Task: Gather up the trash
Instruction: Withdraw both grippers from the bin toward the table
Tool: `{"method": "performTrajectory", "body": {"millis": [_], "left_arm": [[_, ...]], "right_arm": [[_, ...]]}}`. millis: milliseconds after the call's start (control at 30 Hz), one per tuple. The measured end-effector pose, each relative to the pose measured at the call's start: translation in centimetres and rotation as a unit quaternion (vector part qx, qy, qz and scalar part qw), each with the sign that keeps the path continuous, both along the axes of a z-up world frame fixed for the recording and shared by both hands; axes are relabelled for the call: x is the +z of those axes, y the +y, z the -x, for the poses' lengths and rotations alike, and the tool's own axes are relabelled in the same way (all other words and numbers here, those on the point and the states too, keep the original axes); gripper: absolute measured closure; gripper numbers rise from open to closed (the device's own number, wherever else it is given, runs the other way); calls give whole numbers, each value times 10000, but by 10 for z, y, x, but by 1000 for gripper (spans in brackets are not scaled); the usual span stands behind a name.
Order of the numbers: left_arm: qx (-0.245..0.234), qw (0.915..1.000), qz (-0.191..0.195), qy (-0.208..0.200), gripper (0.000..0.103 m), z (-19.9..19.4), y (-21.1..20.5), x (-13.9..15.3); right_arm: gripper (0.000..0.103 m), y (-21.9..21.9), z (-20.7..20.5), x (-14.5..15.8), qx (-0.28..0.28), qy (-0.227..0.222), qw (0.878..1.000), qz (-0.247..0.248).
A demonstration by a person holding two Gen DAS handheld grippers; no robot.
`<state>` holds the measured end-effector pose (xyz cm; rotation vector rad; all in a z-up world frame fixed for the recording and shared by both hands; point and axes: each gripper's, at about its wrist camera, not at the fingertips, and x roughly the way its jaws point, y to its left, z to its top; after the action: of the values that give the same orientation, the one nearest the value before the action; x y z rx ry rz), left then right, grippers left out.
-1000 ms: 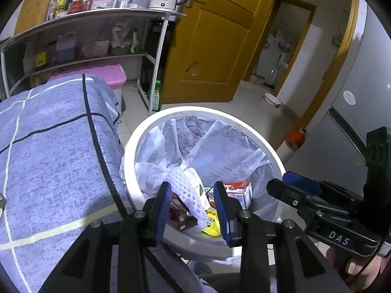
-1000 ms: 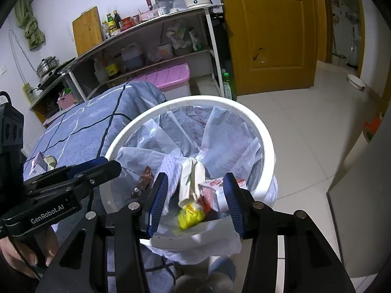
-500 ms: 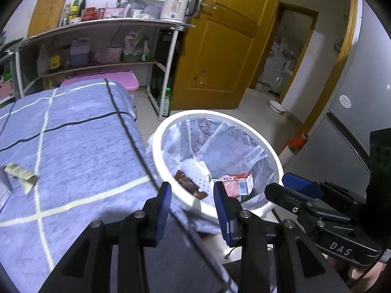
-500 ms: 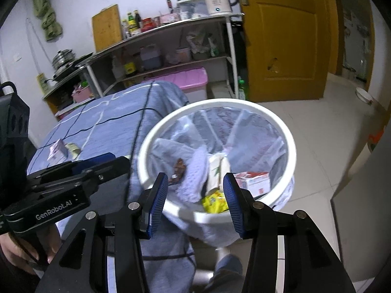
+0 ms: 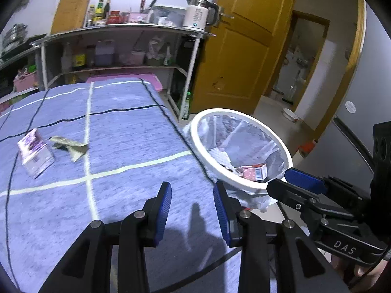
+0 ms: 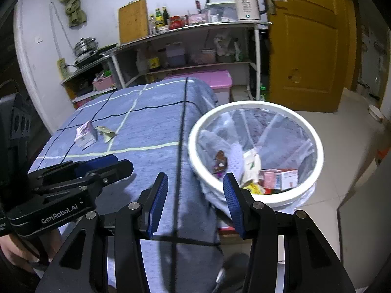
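Now both grippers swung off bin (image 5: 240, 183) toward counter; left gripper (image 5: 192, 211) and right gripper (image 6: 195, 201) fingers parted, empty. Carton (image 5: 34, 152) and wrapper (image 5: 69, 145) far left remain.

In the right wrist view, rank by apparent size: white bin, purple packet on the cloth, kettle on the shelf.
1. white bin, by far largest.
2 and 3. kettle and purple packet look about alike; the kettle stands farther off, so no ranking.
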<state>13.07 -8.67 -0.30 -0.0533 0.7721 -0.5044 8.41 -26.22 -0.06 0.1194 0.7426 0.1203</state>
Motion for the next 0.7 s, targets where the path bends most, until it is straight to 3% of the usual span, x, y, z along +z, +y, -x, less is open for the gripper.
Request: {"method": "performTrajectory", "body": {"millis": [700], "left_arm": [[836,9963,-53,-179,67,27,81,9]], "right_arm": [[53,73,2,4,767,-152,9967,220]]}}
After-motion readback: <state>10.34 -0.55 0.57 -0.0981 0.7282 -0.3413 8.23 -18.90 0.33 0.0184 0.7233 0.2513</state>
